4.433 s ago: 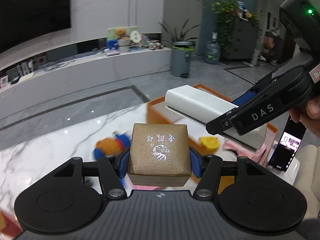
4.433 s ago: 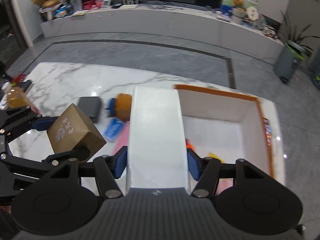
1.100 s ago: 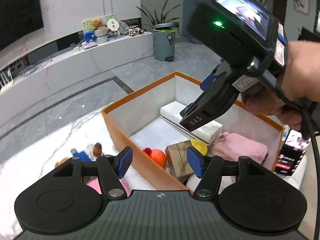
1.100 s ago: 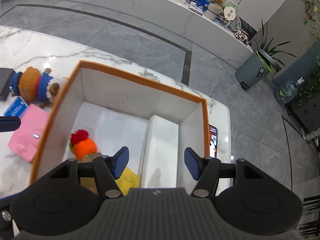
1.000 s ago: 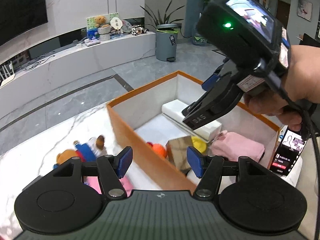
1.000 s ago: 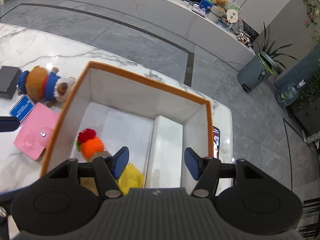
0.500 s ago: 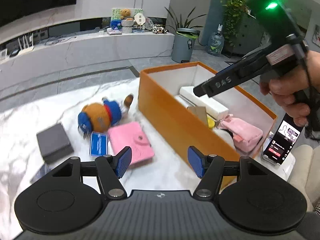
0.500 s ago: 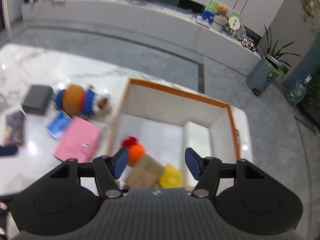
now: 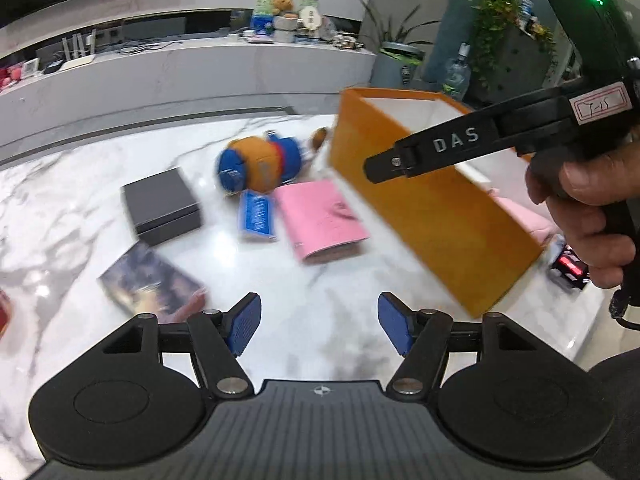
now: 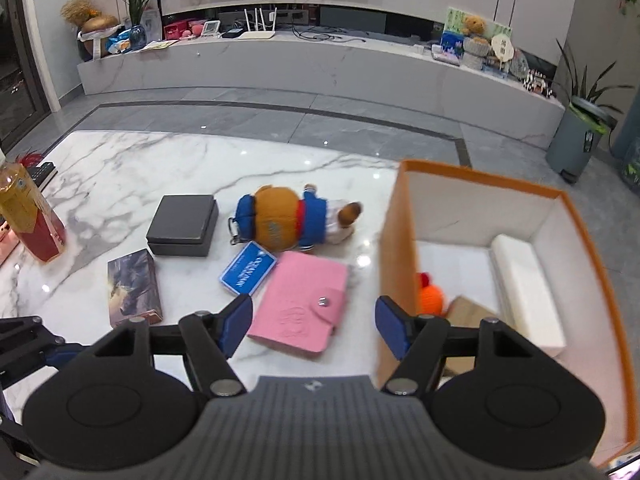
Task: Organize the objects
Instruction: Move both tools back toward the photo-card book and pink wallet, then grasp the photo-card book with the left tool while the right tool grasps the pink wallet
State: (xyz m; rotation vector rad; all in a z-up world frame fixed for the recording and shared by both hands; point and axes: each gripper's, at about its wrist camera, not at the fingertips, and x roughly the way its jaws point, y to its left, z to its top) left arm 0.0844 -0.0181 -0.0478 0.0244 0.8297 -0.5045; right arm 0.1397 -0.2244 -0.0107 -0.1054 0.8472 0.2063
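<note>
An orange box (image 10: 404,216) stands at the right of the marble table (image 10: 132,172); inside lie a white box (image 10: 524,284), a brown box (image 10: 468,312) and an orange knitted ball (image 10: 430,300). Left of it lie a pink wallet (image 10: 304,300), a blue card (image 10: 248,268), a plush bear (image 10: 288,220), a black box (image 10: 184,224) and a dark printed box (image 10: 132,288). My left gripper (image 9: 318,324) hovers over bare marble in front of these, jaws opening, nothing between them. My right gripper (image 10: 314,322) hangs above the pink wallet's near edge, jaws opening, empty.
A yellow bottle on a red base (image 10: 28,216) stands at the table's left edge. A phone (image 9: 570,264) lies beside the orange box on the right. A hand (image 9: 588,216) holds the right gripper's handle. Beyond the table are grey floor and a long white counter (image 10: 320,64).
Both grippers let go of the boxes they carried, which now lie in the orange box. Both have since drawn back left out of it, jaws widening, over the loose items.
</note>
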